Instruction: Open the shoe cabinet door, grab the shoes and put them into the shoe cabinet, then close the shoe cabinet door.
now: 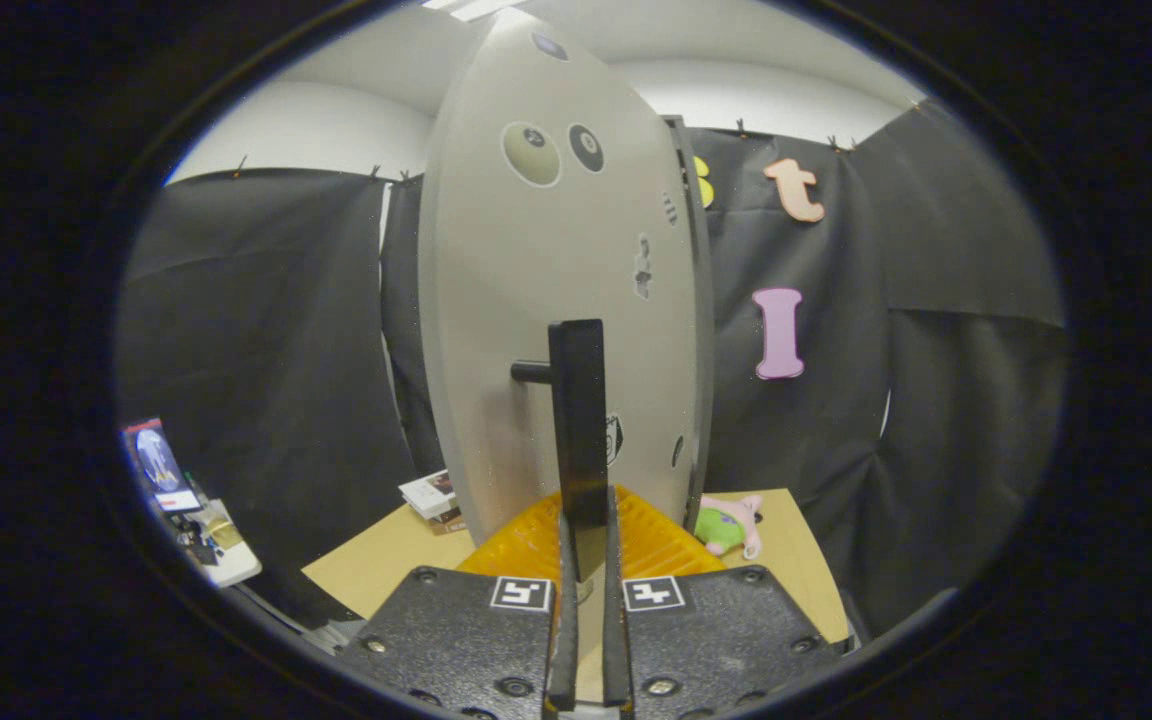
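Gripping the black bar handle (577,430) of the shoe cabinet door (546,300), the tool (588,600) stands level and square to the panel, its two fingers pressed close on either side of the bar's lower end. The pale door rises just ahead of the fingers, seen nearly edge-on, on the tan counter (386,565). Rigid and hinged, it looks likely to swing lightly; the stiff handle is the natural hold. A green and pink plush toy (728,526) lies beside the cabinet's foot.
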